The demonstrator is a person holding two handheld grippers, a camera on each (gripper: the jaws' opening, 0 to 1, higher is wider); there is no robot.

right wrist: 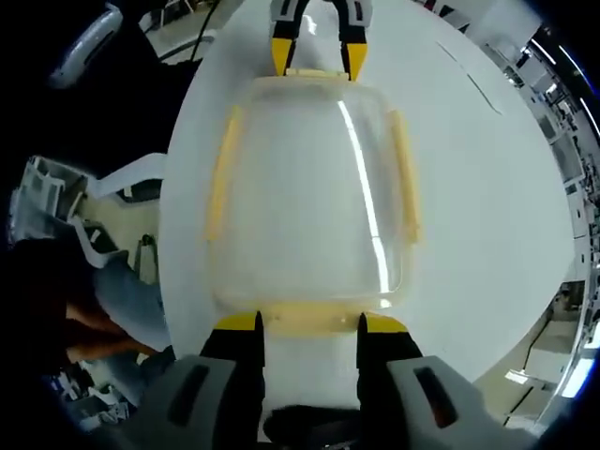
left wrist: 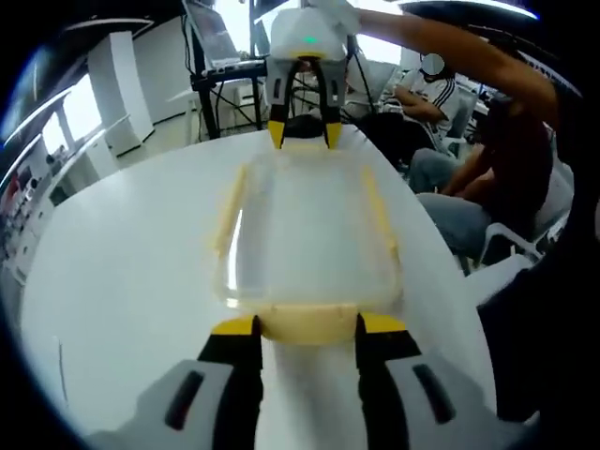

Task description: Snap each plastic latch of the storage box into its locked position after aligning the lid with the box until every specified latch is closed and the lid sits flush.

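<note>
My left gripper point(left wrist: 307, 326) stands spread, its yellow-tipped jaws flanking the near pale-yellow latch point(left wrist: 309, 323) at lower centre. My right gripper point(right wrist: 309, 324) is parted likewise at the opposite end latch point(right wrist: 309, 317). Between them sits the clear, glossy, round-cornered storage box point(left wrist: 305, 234) on a smooth white tabletop point(left wrist: 122, 281); glare blurs the lid seam. Seated people point(left wrist: 441, 94) at upper right.

My right tool point(right wrist: 307, 324) straddles the near yellow latch point(right wrist: 309, 317) of the clear storage box point(right wrist: 309, 197) on the white bench point(right wrist: 487, 187), jaws apart. I see the left tool point(right wrist: 317, 52) at the far latch point(right wrist: 315, 73), with the yellow side latches point(right wrist: 405, 173) folded down.
</note>
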